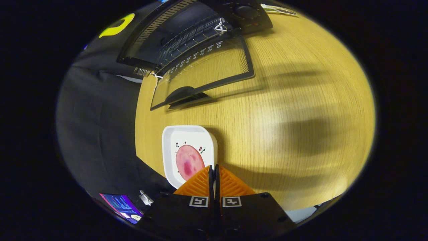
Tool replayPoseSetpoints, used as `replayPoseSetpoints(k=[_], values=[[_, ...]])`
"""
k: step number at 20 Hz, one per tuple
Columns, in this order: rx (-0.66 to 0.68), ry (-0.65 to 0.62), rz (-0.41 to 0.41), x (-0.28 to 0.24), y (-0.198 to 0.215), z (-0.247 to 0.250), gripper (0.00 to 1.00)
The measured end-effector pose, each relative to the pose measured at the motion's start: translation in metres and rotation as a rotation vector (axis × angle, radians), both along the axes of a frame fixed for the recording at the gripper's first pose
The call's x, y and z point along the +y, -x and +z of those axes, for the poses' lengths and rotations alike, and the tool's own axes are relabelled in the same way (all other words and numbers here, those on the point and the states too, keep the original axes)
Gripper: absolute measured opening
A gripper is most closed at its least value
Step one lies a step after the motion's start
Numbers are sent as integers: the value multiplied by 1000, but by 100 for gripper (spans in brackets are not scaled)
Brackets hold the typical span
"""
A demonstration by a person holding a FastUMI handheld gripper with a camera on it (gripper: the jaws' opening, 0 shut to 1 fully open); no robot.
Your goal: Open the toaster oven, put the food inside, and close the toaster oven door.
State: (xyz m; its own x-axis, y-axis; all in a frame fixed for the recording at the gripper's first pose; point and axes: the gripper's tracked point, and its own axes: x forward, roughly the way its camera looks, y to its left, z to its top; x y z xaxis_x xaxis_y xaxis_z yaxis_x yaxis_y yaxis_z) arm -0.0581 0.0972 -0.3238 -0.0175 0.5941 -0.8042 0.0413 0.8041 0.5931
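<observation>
Bench (294,110): light wood grain, crossed by soft blurred shadows on the right; black cloth is seen hanging along its left edge.
Toaster oven (187,30): set at the far left of the bench, door open; wire rack visible inside, knob panel on its right.
Door (204,75): glass panel folded down flat toward the near side, handle at its near edge.
Plate (189,154): white, square with rounded corners, placed near the left bench edge, just ahead of the claw.
Food (189,162): round pink slice lying on the plate, its near part hidden by the fingers.
Claw (214,169): fingers brought together, nothing clamped; tips are over the plate's near right corner.
Open room: bare wood between plate and door, and across the right.
</observation>
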Motion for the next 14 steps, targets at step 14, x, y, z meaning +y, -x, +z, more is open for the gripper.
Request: replayPoseSetpoints(k=[14], values=[[-156,-71,-469,40,-94,59,1]])
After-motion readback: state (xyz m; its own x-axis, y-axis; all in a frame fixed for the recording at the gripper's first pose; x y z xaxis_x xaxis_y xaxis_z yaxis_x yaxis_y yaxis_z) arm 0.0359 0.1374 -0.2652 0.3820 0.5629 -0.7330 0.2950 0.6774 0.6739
